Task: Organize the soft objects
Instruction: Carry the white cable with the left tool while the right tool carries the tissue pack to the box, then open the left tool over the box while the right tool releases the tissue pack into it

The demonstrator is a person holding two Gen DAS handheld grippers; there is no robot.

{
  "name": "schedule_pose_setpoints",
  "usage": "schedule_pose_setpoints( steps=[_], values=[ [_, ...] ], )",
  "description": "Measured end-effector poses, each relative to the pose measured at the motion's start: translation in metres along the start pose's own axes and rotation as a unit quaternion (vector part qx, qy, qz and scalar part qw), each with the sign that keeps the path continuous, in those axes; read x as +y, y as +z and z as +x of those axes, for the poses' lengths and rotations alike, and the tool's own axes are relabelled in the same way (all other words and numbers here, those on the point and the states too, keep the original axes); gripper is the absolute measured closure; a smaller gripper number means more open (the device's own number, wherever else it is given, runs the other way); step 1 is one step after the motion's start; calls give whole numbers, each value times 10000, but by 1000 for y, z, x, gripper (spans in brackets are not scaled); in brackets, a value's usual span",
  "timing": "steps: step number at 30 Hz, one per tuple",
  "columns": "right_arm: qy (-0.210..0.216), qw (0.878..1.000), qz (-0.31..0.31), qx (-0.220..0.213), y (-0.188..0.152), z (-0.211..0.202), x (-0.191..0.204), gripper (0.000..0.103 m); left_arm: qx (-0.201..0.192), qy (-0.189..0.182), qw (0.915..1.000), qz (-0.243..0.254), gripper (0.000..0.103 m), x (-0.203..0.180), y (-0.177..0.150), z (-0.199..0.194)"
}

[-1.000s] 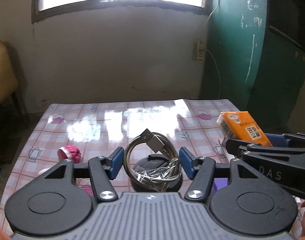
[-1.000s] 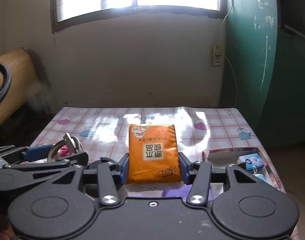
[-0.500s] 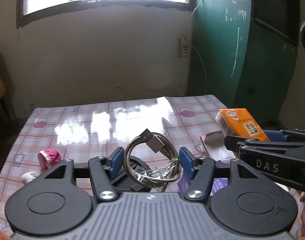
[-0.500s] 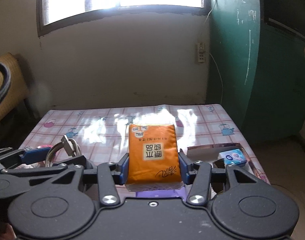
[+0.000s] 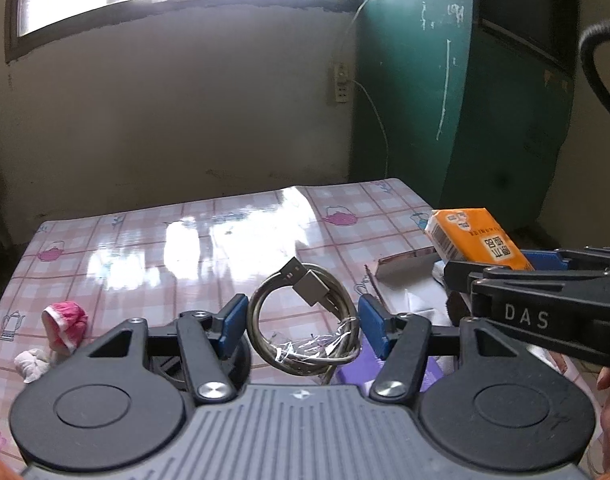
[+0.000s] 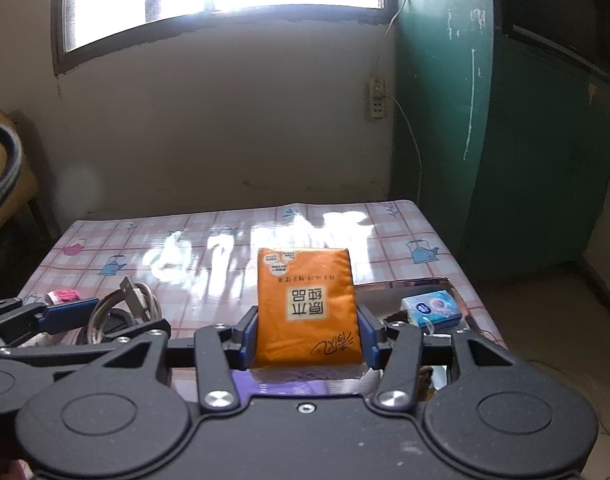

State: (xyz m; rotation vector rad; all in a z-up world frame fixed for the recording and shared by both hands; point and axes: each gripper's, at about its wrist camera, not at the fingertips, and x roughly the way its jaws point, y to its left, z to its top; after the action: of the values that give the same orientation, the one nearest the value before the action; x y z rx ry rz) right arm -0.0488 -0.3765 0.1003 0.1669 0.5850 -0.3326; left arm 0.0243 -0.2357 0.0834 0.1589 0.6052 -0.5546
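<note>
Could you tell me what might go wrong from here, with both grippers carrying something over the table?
1. The coiled USB cable in the left gripper is pinched only at its sides; loops might spring loose.
2. The right gripper holds the orange tissue pack by its lower half, so this soft pack could tilt or slip.
3. The grippers are close together and could collide.

Far half of table (image 5: 233, 240): bare, open lane for either gripper. Left near edge blocked by pink cloth (image 5: 65, 322) and white wad (image 5: 32, 362). Right side: shallow tray (image 6: 417, 285) with blue pack (image 6: 432, 309) inside, probably more clutter under the gripper there, view poor. Right gripper (image 5: 501, 270) with orange tissue pack (image 5: 477, 240) sits just beside left gripper (image 5: 301, 322), little side clearance between them. Green cabinet (image 6: 505, 140) bounds table's right.
</note>
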Motion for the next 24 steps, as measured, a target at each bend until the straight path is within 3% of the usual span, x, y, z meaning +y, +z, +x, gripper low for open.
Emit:
schedule_pose_setpoints(
  steps=[24],
  values=[
    [-373, 9988, 213, 225, -7, 16, -71, 44, 204, -642, 9972, 318, 41, -52, -6, 28]
  ],
)
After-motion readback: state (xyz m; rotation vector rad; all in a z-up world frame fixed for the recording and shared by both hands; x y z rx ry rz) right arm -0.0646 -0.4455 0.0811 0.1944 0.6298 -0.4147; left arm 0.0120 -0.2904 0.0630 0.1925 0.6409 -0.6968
